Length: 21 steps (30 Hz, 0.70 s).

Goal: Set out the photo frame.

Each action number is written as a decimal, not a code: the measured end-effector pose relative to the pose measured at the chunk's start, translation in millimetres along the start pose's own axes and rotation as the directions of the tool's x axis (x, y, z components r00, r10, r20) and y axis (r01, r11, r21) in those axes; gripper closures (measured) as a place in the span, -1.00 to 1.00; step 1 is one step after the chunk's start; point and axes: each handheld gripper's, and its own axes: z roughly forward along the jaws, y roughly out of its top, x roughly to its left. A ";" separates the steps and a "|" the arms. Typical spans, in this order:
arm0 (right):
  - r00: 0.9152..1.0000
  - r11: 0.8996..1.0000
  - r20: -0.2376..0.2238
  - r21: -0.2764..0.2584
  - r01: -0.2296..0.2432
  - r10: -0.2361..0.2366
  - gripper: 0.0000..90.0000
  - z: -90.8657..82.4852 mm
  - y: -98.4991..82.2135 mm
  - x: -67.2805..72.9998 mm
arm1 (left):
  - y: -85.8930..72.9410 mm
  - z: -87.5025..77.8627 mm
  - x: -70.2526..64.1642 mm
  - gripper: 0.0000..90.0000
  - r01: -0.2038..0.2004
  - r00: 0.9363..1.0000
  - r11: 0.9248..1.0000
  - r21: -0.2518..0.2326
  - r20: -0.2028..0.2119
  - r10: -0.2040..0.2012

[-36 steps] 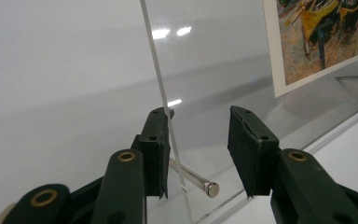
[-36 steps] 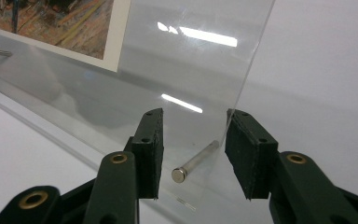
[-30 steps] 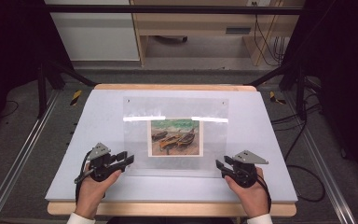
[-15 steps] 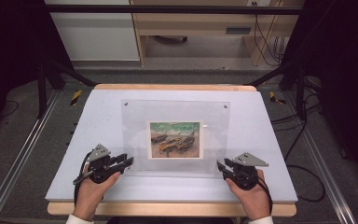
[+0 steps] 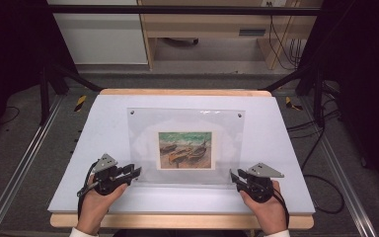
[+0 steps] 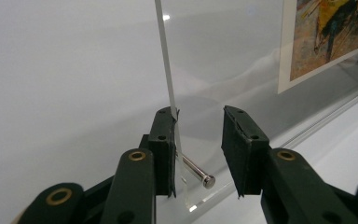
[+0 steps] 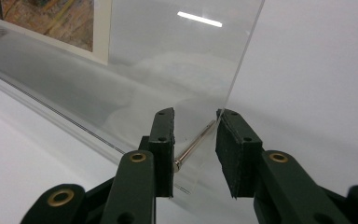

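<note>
A clear acrylic picture frame (image 5: 145,128) holding a print of boats on a beach (image 5: 185,149) is in the middle of the white table top (image 5: 98,128), its near edge between my two grippers. My left gripper (image 5: 137,173) straddles the frame's near left corner. In the left gripper view (image 6: 199,112) the pane's edge (image 6: 165,60) rests against one jaw and a metal pin (image 6: 196,172) ends short of the other. My right gripper (image 5: 233,175) is at the near right corner. There (image 7: 195,113) its jaws close on the pane and its pin (image 7: 196,142).
The white top lies on a wooden board (image 5: 177,220) whose front edge shows under my hands. Metal rails (image 5: 24,163) run along both sides on the floor. A wooden desk (image 5: 202,29) and cables (image 5: 281,34) stand beyond the table's far edge.
The bright glare band across the pane has gone and the frame looks shorter front to back, so its tilt has changed. Both hands have stayed at the near corners.
</note>
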 end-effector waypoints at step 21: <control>1.000 1.000 -0.002 0.018 0.012 -0.012 0.53 -2.7 -4.2 2.7 | -2.8 -2.2 -3.3 0.44 -0.015 1.000 1.000 0.023 -0.002 0.015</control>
